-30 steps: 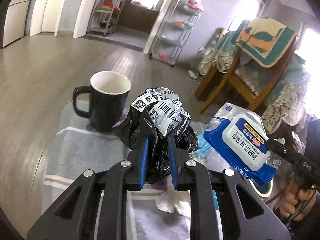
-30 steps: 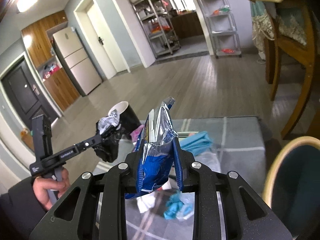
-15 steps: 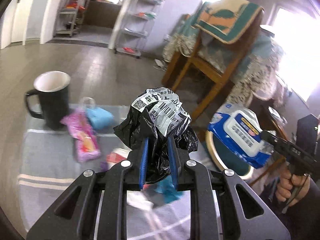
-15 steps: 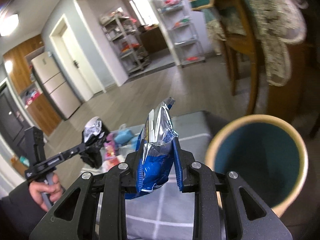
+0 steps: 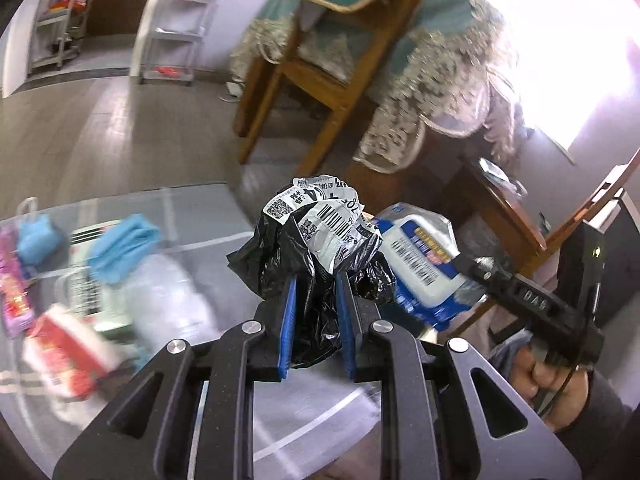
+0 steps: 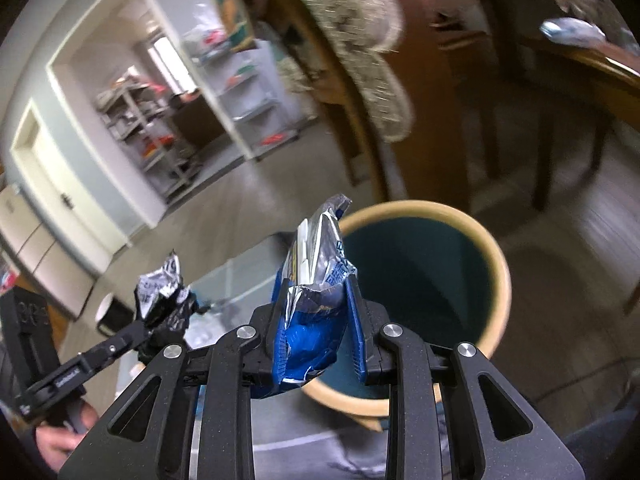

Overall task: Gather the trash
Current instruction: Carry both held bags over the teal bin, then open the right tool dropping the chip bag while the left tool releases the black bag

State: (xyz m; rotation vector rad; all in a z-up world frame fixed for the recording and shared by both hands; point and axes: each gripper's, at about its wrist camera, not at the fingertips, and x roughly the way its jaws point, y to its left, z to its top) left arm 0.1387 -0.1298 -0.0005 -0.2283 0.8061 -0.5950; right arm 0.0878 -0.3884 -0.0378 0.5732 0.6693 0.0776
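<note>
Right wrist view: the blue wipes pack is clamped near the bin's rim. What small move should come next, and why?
Probably carry the right tool a little further forward until the wipes pack hangs over the bin opening, then let go. The pack is gripped and sits at the near rim, not yet clearly over the teal inside. The left tool holds a black bag, which could go in after.
</note>
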